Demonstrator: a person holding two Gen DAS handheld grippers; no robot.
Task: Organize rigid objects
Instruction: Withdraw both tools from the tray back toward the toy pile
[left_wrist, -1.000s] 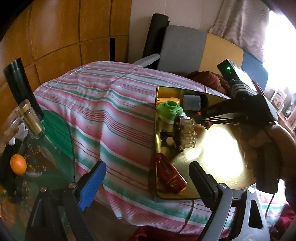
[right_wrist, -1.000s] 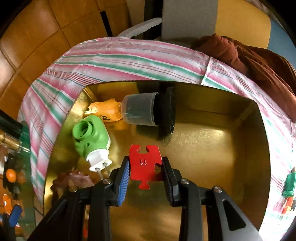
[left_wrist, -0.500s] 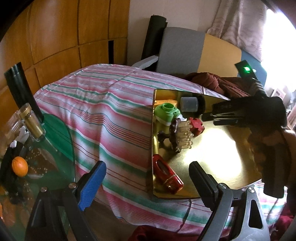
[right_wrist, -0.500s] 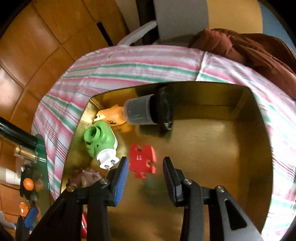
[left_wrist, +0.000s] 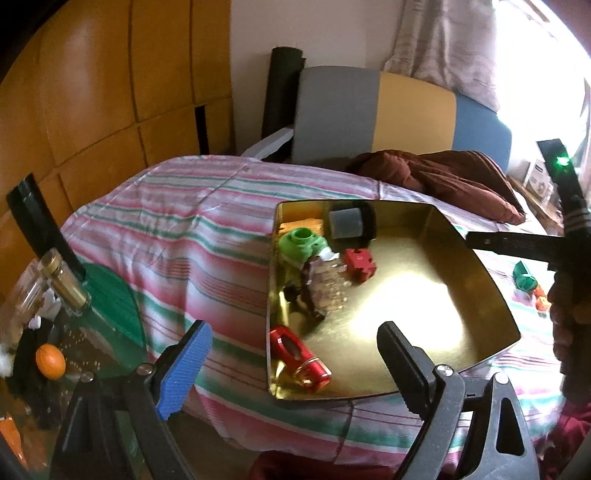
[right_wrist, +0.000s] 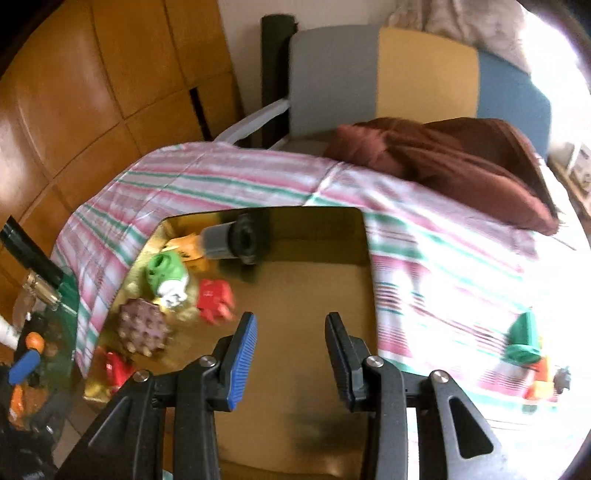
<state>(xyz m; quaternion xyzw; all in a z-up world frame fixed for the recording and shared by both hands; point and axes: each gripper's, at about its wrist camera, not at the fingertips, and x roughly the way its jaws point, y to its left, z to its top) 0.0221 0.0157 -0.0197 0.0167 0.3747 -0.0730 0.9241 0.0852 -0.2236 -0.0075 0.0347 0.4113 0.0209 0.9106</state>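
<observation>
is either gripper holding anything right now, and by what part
Nothing is held. The right gripper is open over the gold tray, with the red puzzle piece lying loose on it. The left gripper is open too.

R claw let go of red puzzle pc, now lying in gold tray; claw pulled back toward 6 o'clock.

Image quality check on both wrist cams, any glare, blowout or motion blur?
Left wrist: window at upper right blown out; strong glare patch on the gold tray floor; contents fairly sharp, fisheye bends the edges. Right wrist: right side of the striped cloth overexposed; red puzzle piece and green toy smeared by motion blur; right gripper fingers stay sharp.
</observation>
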